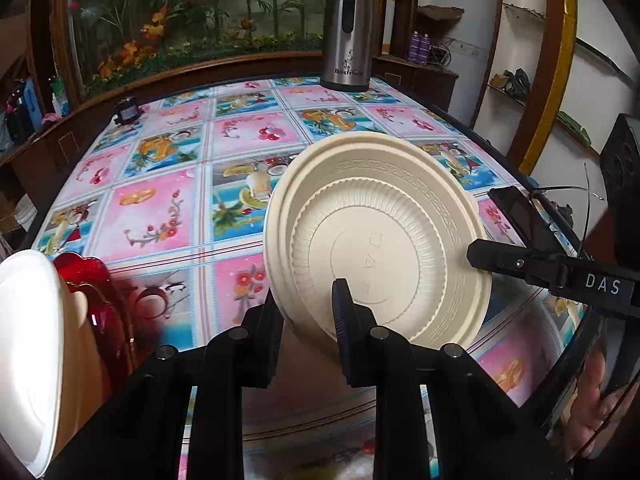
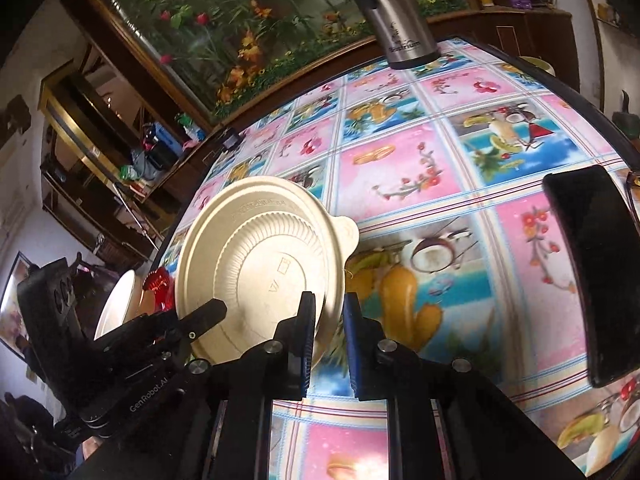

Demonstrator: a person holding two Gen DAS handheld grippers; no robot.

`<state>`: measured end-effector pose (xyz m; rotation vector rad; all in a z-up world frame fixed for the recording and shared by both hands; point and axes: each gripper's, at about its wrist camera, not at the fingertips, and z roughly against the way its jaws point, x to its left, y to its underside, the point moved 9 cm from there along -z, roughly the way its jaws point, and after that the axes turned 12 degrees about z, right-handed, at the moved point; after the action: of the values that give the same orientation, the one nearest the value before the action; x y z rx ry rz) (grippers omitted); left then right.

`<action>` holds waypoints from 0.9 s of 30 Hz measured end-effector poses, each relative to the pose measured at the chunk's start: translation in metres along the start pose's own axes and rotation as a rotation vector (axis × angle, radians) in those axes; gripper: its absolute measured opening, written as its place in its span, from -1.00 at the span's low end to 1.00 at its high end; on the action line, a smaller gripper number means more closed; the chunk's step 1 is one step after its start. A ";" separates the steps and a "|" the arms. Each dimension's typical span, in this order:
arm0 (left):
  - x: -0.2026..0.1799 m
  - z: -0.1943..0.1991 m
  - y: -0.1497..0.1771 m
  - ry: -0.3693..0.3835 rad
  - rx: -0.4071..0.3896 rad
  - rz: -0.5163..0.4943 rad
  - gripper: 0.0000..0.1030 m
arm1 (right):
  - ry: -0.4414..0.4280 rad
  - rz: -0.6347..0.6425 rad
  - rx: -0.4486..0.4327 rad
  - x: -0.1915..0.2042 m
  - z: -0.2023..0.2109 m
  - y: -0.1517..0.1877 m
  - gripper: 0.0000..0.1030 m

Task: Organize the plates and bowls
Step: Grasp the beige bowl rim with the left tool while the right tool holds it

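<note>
A cream ribbed plate (image 1: pixel 380 236) hangs tilted above the patterned tablecloth (image 1: pixel 160 208), held from two sides. My left gripper (image 1: pixel 308 316) is shut on its near lower rim, one finger behind the plate and one in front. My right gripper (image 1: pixel 474 252) comes in from the right and pinches the plate's right edge. In the right wrist view the same plate (image 2: pixel 260 272) sits with its rim between my right gripper's (image 2: pixel 330 320) closed fingers, while my left gripper (image 2: pixel 216 310) grips it from the lower left. A white bowl (image 1: pixel 28 340) and a red glass dish (image 1: pixel 92 292) stand at the left.
A steel thermos (image 1: pixel 348 32) stands at the table's far edge, with a small dark object (image 1: pixel 127 110) at the far left. A black phone (image 2: pixel 592 272) lies at the right. The white bowl (image 2: pixel 120 304) and red dish (image 2: pixel 158 284) sit behind the plate. Shelves surround the table.
</note>
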<state>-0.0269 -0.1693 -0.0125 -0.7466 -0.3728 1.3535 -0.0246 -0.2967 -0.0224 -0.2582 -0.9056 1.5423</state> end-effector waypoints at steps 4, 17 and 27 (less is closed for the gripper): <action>0.007 0.003 -0.001 0.010 -0.005 0.011 -0.59 | 0.004 0.005 0.006 0.007 -0.001 0.000 -0.72; 0.016 0.014 -0.004 0.012 -0.040 0.026 -0.59 | 0.018 0.044 -0.007 0.022 0.002 -0.008 -0.72; 0.023 0.037 -0.013 0.016 -0.086 0.042 -0.59 | 0.004 0.084 -0.034 0.042 0.014 -0.020 -0.72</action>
<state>-0.0364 -0.1374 0.0191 -0.8401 -0.4072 1.3768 -0.0279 -0.2653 0.0142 -0.3277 -0.9288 1.6042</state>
